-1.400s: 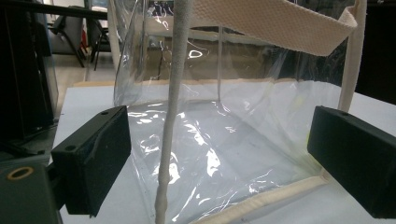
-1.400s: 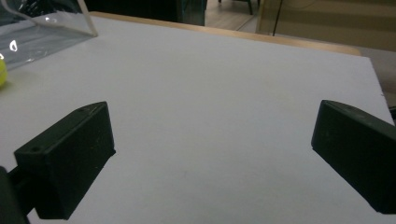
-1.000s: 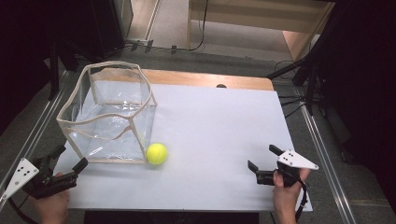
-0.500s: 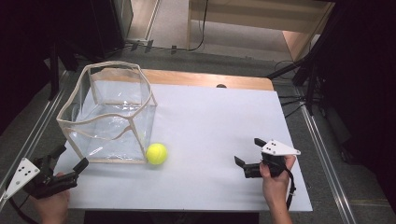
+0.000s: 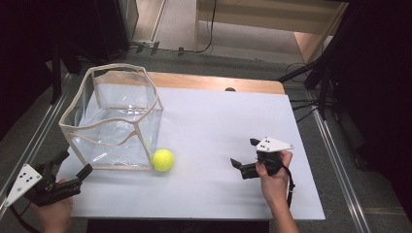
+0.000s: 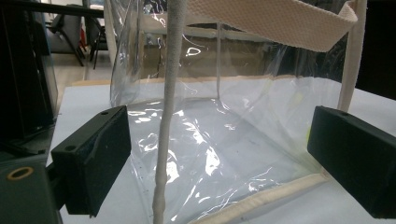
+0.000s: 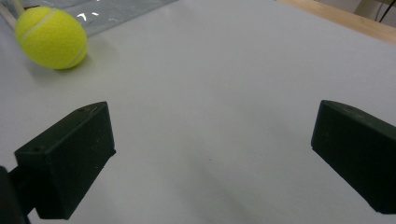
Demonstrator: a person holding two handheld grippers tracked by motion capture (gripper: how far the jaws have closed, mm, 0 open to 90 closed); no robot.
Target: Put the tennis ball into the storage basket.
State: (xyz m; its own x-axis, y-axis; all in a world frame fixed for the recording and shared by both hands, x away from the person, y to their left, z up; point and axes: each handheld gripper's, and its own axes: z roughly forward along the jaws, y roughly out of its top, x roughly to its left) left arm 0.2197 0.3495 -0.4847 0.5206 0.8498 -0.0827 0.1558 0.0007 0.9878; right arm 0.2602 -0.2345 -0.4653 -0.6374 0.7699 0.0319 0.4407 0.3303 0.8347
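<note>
Yellow tennis ball (image 5: 163, 159) (white-seamed) on white table, touching clear bag's (image 5: 111, 121) corner.

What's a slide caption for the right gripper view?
Right gripper, jaws open, low over the white table, facing a yellow tennis ball beside the clear bag.

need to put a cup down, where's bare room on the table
The widest bare patch lies between the ball and the right hand-held gripper, running back to the wooden strip at the far edge. The far right corner is free too. The left side is crowded: the clear bag, the ball beside it, and the left hand-held gripper at its near corner.
</note>
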